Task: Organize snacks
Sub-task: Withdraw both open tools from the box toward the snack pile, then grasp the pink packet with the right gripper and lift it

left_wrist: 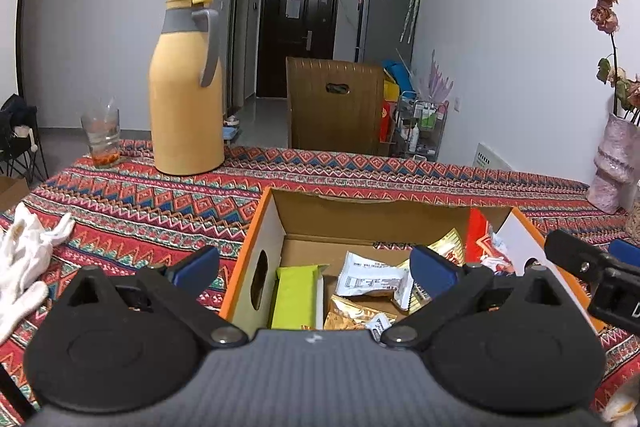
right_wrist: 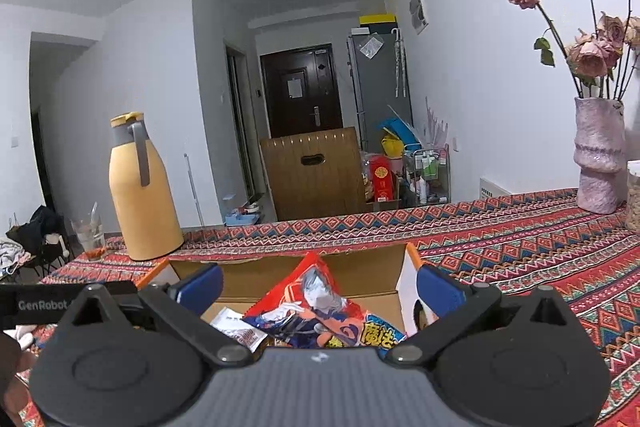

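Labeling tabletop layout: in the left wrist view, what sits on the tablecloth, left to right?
White gloves → glass cup → yellow thermos jug → cardboard snack box → pink vase.

I'm in a home: an entrance door down the hall, a fridge, a thermos jug on the patterned tablecloth.

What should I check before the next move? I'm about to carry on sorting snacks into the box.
1. Left tongs open, nothing held: ok.
2. Right tongs open: ok.
3. Red snack bag released and fully inside cardboard box: cannot tell.
4. Green packet and white packet lie inside the box: ok.
5. Yellow thermos and glass stand apart from the box: ok.
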Demonstrator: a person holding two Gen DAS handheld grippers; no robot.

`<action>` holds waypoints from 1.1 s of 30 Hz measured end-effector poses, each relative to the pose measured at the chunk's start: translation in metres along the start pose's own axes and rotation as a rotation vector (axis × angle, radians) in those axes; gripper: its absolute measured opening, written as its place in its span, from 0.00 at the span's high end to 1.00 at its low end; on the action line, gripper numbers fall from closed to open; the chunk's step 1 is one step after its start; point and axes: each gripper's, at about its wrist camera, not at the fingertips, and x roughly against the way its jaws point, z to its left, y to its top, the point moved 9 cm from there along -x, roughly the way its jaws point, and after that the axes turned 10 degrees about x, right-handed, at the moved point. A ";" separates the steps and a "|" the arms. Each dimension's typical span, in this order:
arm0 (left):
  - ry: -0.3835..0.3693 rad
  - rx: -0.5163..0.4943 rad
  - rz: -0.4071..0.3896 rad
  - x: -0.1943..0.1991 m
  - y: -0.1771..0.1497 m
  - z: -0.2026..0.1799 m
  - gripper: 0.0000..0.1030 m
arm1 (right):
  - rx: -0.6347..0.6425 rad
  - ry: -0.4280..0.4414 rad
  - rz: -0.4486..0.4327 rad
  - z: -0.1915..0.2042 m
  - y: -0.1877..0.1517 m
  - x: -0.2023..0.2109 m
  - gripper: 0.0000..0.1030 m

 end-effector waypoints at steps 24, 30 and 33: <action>0.007 -0.058 0.108 0.062 -0.071 0.064 0.00 | 0.146 0.096 0.207 0.027 -0.089 0.084 0.00; -0.008 -0.051 0.118 0.058 -0.087 0.073 0.00 | 0.143 0.073 0.257 0.024 -0.108 0.083 0.00; -0.025 -0.056 0.100 0.059 -0.089 0.073 0.00 | 0.170 0.072 0.259 0.027 -0.106 0.078 0.00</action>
